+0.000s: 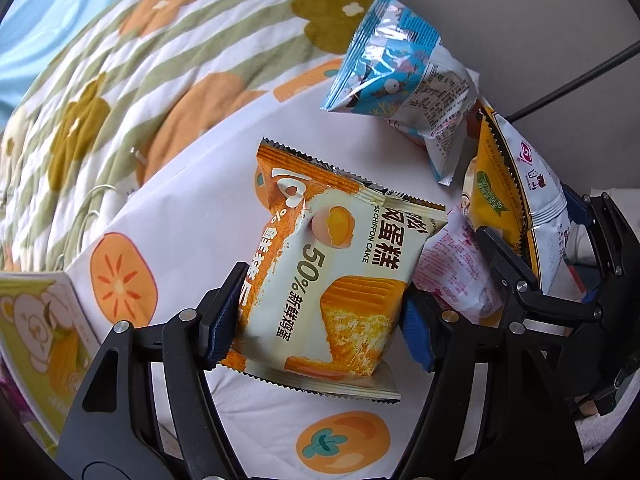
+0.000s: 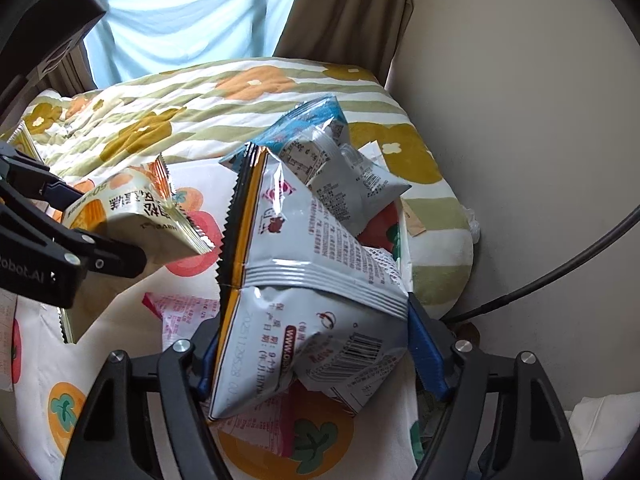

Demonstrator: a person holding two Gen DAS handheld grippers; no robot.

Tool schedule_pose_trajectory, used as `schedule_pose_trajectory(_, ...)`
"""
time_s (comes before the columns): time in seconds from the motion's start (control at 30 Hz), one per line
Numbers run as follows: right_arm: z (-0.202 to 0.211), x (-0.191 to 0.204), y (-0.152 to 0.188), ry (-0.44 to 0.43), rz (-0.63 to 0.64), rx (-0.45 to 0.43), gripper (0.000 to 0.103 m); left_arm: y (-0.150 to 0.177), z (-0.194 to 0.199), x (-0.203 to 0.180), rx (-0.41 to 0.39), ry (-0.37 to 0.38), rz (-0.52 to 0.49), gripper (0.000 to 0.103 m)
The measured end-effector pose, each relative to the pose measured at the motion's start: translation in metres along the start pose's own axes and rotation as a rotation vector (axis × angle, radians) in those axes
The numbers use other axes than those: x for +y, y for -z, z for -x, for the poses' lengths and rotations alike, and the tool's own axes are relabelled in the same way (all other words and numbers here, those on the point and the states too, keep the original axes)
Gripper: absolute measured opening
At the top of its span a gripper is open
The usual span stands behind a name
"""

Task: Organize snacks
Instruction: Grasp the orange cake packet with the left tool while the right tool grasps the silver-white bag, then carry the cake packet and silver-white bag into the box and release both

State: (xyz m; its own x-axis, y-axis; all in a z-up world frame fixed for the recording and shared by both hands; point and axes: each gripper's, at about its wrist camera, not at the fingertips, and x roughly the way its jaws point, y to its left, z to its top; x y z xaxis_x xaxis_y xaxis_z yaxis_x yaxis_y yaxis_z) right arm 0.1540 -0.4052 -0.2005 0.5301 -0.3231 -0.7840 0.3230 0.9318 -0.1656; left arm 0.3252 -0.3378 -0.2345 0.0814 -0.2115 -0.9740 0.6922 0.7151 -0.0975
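Note:
An orange-and-cream chiffon cake packet (image 1: 320, 264) hangs just above the persimmon-print cloth (image 1: 180, 208), and my left gripper (image 1: 320, 300) is shut on its lower half, blue pads pressing both sides. The right wrist view shows the same packet (image 2: 132, 216) in the left gripper (image 2: 100, 224) at far left. My right gripper (image 2: 312, 332) is shut on a crumpled silver bag with a yellow serrated edge (image 2: 304, 264); that bag (image 1: 516, 184) stands in the right gripper (image 1: 548, 228) at the right of the left wrist view. A blue snack bag (image 1: 400, 80) lies behind it.
A pink-printed packet (image 1: 460, 276) lies flat on the cloth under the silver bag. A green box with a bear picture (image 1: 40, 328) sits at the left edge. The striped flower quilt (image 2: 192, 104) covers the bed behind. A wall (image 2: 520, 140) and a dark cable (image 2: 560, 276) are close on the right.

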Motion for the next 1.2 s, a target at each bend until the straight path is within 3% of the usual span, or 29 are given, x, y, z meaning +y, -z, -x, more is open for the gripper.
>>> schedule_pose_trajectory(0.27, 0.04, -0.001, -0.008, -0.02, 0.019, -0.061, 0.072, 0.022, 0.054, 0.006, -0.1, -0.013, 0.06, 0.066)
schedule_pose_trajectory(0.57, 0.107, 0.018, -0.057, -0.134, 0.111, -0.208, 0.072, 0.062, 0.146, 0.044, -0.242, -0.033, 0.189, 0.066)
schedule_pose_trajectory(0.87, 0.151, 0.1, -0.101, -0.359, 0.225, -0.268, 0.072, 0.129, 0.222, 0.127, -0.347, -0.138, 0.385, 0.066)
schedule_pose_trajectory(1.2, 0.164, 0.218, -0.122, -0.527, 0.319, -0.237, 0.072, 0.217, 0.255, 0.22, -0.352, -0.251, 0.548, 0.066)
